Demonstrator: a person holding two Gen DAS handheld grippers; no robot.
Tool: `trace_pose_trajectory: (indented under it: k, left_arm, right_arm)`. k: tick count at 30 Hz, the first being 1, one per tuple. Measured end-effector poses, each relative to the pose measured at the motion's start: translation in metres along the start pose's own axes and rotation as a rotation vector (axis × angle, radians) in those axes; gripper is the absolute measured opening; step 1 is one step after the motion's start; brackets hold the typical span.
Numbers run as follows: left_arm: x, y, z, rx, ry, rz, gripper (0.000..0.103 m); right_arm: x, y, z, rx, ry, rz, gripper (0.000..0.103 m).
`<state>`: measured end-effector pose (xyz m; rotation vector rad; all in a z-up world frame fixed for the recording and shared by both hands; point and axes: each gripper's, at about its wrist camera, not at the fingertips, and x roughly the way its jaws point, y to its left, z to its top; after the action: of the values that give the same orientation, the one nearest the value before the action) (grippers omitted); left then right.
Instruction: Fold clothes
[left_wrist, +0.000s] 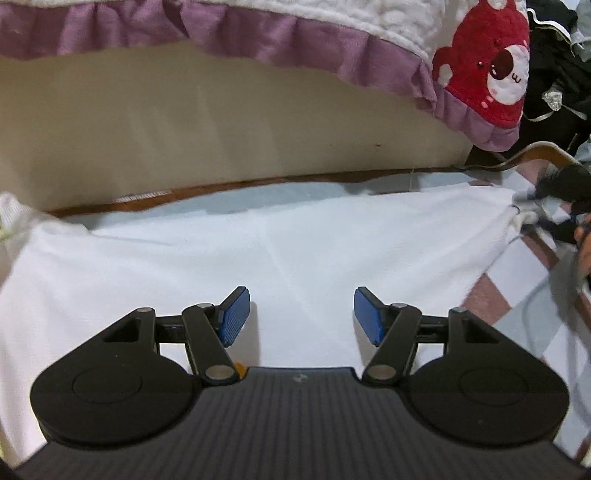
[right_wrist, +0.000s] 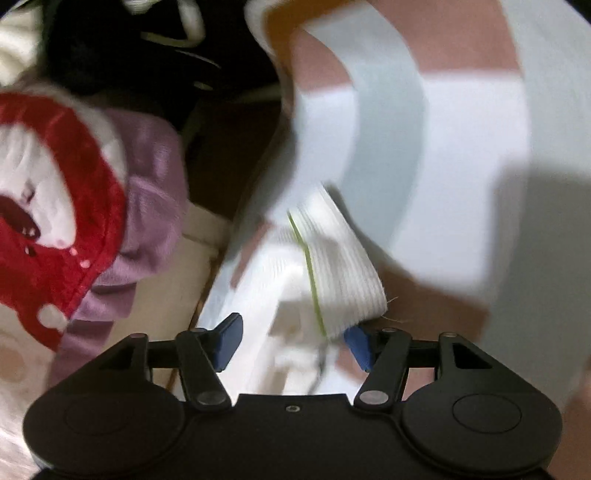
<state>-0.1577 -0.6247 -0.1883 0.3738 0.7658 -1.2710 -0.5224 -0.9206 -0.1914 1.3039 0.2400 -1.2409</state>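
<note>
Meanwhile, the left gripper (left_wrist: 301, 314) was released, its two blue pads (left_wrist: 234, 315) standing wide apart above the white garment (left_wrist: 258, 251), with nothing between them. The garment lay spread flat over a checked bed sheet (left_wrist: 532, 314) in pale blue, white and dusty pink. Its far edge ran near a brown border strip (left_wrist: 258, 182), and behind that strip rose a cream mattress side (left_wrist: 203, 122). Over the mattress hung a white blanket with a purple frill (left_wrist: 314, 44), and on its corner was a red bear patch (left_wrist: 491, 70). At the right edge of the left wrist view the other gripper was seen only as a dark blurred shape at the corner of the garment.

In the right wrist view the picture was blurred. The right gripper (right_wrist: 291, 345) was also released, with its jaws spread. A ribbed white cuff (right_wrist: 343, 266) with a thin green line on it lay between the jaws, and its end seemed to touch the right blue pad (right_wrist: 357, 345), but it was not squeezed. To the left of it the bear patch and purple frill appeared again, and dark clothes (right_wrist: 110, 48) were piled further back
</note>
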Motion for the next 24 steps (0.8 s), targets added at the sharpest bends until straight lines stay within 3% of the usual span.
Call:
trace_pose_trajectory:
  k: [5, 9, 12, 14, 15, 16, 17, 21, 24]
  left_arm:
    - [0.004, 0.006, -0.017, -0.117, 0.09, -0.112, 0.062]
    - [-0.005, -0.003, -0.027, -0.031, 0.08, -0.094, 0.062]
    - [-0.009, -0.006, -0.027, -0.054, 0.081, -0.079, 0.062]
    - [-0.012, -0.003, -0.026, -0.1, 0.103, -0.083, 0.062]
    - [-0.014, -0.002, -0.026, -0.124, 0.115, -0.084, 0.063]
    - [-0.018, 0.001, -0.026, -0.148, 0.134, -0.086, 0.063]
    - [-0.024, 0.005, -0.026, -0.167, 0.154, -0.084, 0.063]
    - [-0.073, 0.029, -0.03, -0.196, 0.168, -0.046, 0.063]
    - [-0.125, 0.062, -0.039, -0.223, 0.144, 0.022, 0.064]
  right_arm:
    - [0.001, 0.01, 0.002, -0.171, -0.111, -0.12, 0.008]
    - [0.002, 0.017, 0.004, -0.307, -0.201, -0.216, 0.008]
    - [0.005, 0.02, 0.007, -0.383, -0.244, -0.28, 0.007]
    - [0.008, 0.016, 0.009, -0.355, -0.224, -0.325, 0.013]
    - [0.009, 0.017, 0.008, -0.362, -0.234, -0.372, 0.027]
    - [0.009, 0.018, 0.007, -0.368, -0.244, -0.419, 0.047]
    - [0.01, 0.019, 0.006, -0.374, -0.255, -0.466, 0.056]
    - [-0.016, 0.018, 0.006, -0.327, -0.282, -0.439, 0.053]
    - [-0.03, 0.041, -0.027, -0.371, -0.22, -0.318, 0.055]
